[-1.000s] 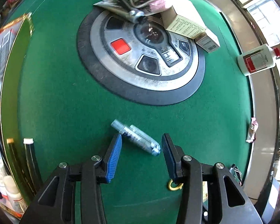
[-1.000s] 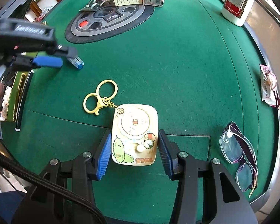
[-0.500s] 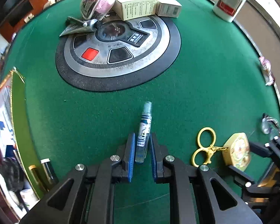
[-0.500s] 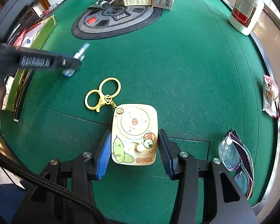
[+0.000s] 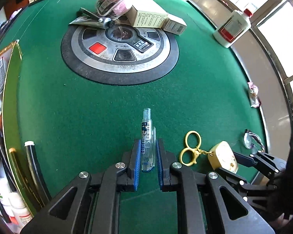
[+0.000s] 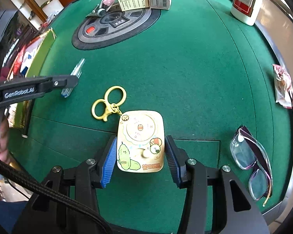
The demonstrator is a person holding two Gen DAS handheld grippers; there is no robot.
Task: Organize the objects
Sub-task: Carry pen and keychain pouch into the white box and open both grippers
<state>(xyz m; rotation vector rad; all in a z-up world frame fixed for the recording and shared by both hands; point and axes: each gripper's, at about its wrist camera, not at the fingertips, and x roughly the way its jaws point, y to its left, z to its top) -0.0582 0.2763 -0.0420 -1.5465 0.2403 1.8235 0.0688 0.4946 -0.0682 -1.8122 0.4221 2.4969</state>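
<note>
A clear pen (image 5: 146, 124) with a blue printed label sticks out forward from my left gripper (image 5: 148, 146), which is shut on its lower half above the green felt. From the right wrist view this left gripper (image 6: 68, 81) reaches in from the left with the pen (image 6: 78, 68). My right gripper (image 6: 140, 152) is shut on a yellow cartoon keychain card (image 6: 140, 128), one pad on each long edge. Its gold clasp and rings (image 6: 109, 103) trail on the felt. The left wrist view has the card (image 5: 222, 158) at lower right.
A round grey control panel (image 5: 119, 52) sits mid-table with boxes (image 5: 146, 15) and a pink pouch (image 5: 111, 0) on its far side. A white bottle (image 5: 232, 29), a snack packet (image 6: 283, 85) and glasses (image 6: 250, 159) lie to the right. A green-edged box (image 5: 11, 97) borders the left.
The left jaws closed on the pen, which lay crosswise on the felt and now points along the fingers. The left gripper moved right, toward the keychain. The right gripper stayed put.
</note>
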